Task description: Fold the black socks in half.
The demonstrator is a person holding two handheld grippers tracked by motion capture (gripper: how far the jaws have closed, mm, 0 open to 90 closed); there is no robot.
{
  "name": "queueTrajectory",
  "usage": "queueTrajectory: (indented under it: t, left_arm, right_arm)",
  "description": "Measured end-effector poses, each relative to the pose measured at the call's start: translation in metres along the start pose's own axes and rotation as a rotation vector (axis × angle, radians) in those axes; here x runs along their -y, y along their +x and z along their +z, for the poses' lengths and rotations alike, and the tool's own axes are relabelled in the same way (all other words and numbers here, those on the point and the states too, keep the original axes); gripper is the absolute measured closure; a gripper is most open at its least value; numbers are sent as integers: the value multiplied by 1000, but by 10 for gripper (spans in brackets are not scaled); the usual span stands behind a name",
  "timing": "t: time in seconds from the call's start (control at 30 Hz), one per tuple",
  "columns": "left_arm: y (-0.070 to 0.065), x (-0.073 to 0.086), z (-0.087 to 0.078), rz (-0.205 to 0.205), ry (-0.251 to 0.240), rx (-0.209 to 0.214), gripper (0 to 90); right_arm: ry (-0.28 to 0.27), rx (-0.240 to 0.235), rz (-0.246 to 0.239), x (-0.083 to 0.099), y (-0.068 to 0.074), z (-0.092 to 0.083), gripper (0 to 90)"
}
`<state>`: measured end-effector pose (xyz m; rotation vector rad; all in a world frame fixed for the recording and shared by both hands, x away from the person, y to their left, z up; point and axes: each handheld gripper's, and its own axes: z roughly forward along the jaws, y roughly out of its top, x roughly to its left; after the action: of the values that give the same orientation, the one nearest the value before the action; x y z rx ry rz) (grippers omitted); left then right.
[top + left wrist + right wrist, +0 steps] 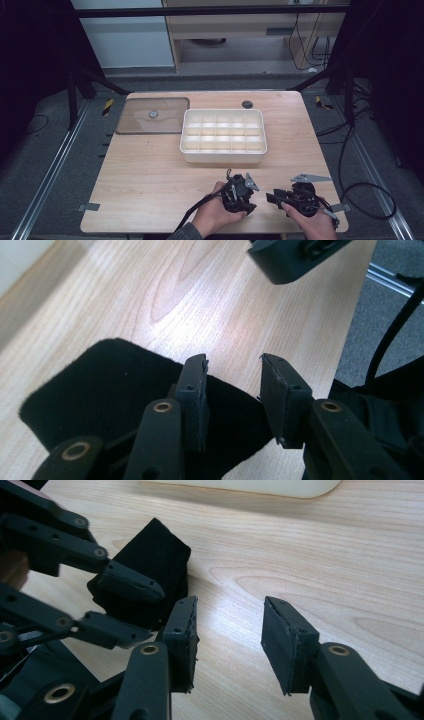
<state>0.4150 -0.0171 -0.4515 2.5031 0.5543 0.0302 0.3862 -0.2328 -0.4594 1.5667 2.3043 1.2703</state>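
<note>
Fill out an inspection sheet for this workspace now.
Surface: wooden table, bare at left.
Job's things: black cloth lying flat at the near edge.
Clutter: white divided tray, compartments look empty; clear lid to its left.
Grippers: left gripper open over the cloth; right gripper open above bare wood.
Cables: one trails from each gripper; more on the floor at right.
Surroundings: dark frame, grey floor, floor rails.

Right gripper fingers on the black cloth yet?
Apart. In the right gripper view the right gripper has bare wood between its open fingers; the black cloth lies farther off, by the left gripper.
</note>
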Motion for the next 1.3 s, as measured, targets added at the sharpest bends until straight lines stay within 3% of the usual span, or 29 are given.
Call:
queueTrajectory:
  t: [0.27,0.97,1.3]
  left_arm:
    - [3,2,7,-2,6,7,623]
    - [15,4,-14,-37,-47,-20,552]
    - [15,4,-20,-34,-57,-26,541]
  right_arm:
    - [3,-3,7,-1,-2,1,579]
    - [9,-1,8,0,-1,5,556]
    - [7,0,12,1,-2,4,552]
